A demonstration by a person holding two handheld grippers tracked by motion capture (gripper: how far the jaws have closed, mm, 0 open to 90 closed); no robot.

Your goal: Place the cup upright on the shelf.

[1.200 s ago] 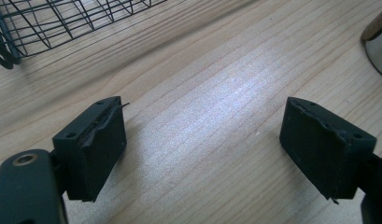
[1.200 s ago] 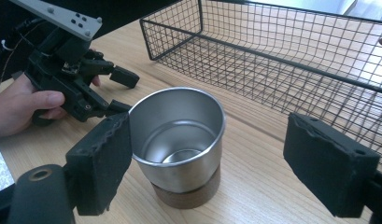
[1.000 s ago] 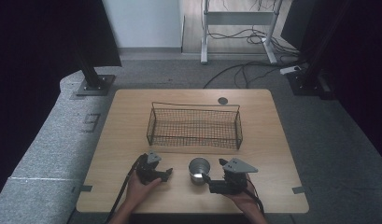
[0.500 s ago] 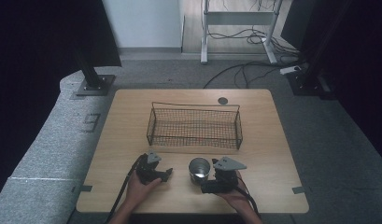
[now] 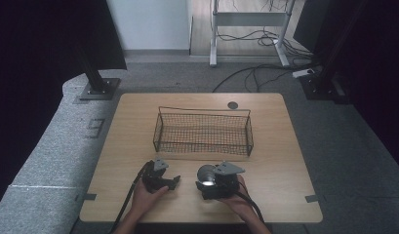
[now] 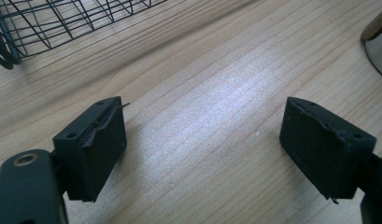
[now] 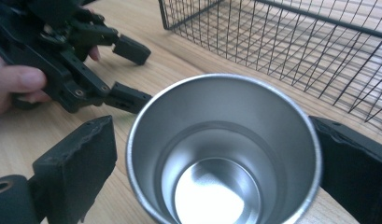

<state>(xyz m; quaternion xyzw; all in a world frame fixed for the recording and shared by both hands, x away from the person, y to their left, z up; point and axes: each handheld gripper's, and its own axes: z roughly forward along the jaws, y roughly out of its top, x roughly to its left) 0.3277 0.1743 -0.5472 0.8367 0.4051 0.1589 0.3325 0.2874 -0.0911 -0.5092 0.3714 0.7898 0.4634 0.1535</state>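
The counter (image 5: 138, 122) carries a wire basket (image 5: 203, 130) at its middle. On the person's side of the basket stands a steel cup (image 7: 223, 149), upright, mouth up, between the jaws of the right claw (image 5: 206, 183). These jaws have just been opening; one pad stands off the rim, contact at the other cannot be told. The left claw (image 6: 202, 144), beside the cup, away from the basket, is released over bare wood.

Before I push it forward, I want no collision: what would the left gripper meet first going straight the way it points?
Probably the steel cup ahead to its right, though depth is unclear; bare table lies between its open jaws.
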